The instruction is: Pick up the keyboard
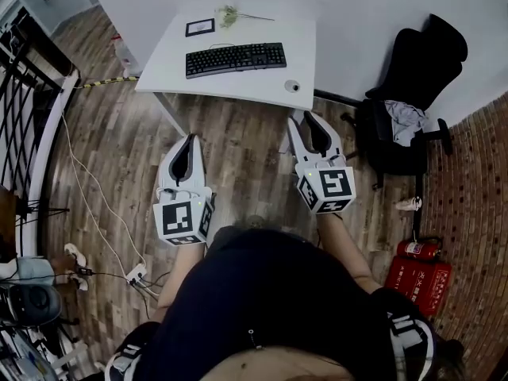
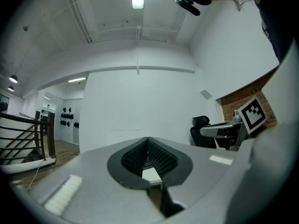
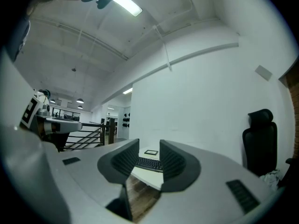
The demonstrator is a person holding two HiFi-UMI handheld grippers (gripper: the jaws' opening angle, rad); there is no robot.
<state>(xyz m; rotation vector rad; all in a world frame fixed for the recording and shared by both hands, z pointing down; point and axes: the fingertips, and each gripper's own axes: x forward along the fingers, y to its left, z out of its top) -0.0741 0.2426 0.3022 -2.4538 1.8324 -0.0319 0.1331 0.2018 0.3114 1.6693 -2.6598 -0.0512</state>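
The black keyboard (image 1: 236,59) lies on a white table (image 1: 230,87) at the top of the head view, well ahead of both grippers. My left gripper (image 1: 190,139) is held over the wooden floor short of the table, jaws shut with nothing between them; in the left gripper view (image 2: 148,142) its pads meet. My right gripper (image 1: 302,121) hovers near the table's front right corner, open and empty. Through its gap in the right gripper view (image 3: 149,147) I see the keyboard (image 3: 149,163) on the table (image 3: 147,176), still apart from the fingers.
On the table also sit a framed picture (image 1: 200,27), a sprig of flowers (image 1: 230,13) and a small round object (image 1: 293,86). A black office chair (image 1: 406,94) stands to the right, red fire extinguishers (image 1: 418,251) behind it. A railing (image 1: 24,109), cable and power strip (image 1: 136,274) are at the left.
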